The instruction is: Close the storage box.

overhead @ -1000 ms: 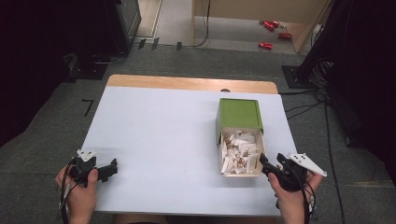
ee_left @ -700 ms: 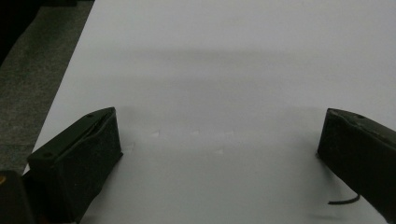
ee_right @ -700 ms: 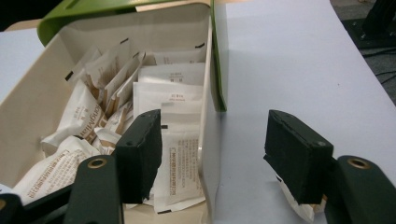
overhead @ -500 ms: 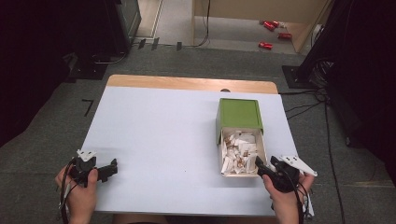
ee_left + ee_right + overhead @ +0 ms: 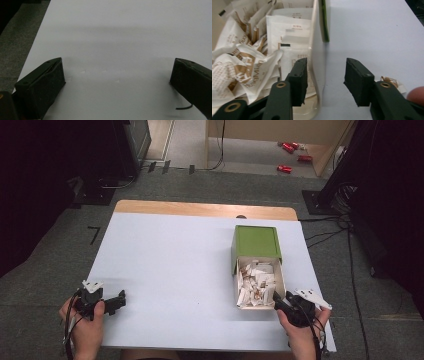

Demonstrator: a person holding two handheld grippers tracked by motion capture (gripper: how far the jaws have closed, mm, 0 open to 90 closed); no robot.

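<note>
Lying on the right half of the counter [image 5: 175, 270], the tray [image 5: 281, 285] of white sachets [image 5: 249, 65] stands pulled out of its green sleeve [image 5: 256, 242] toward the person, long axis running from far edge to near edge. Its near right corner is where the right gripper [image 5: 276, 299] sits, jaws apart and straddling the tray's thin right wall, one jaw inside among the sachets, the other outside over bare counter. The right hand [image 5: 302, 330] comes in low from the near edge. Well apart at the near left corner, the left gripper [image 5: 120, 299] rests wide open on the counter.
</note>
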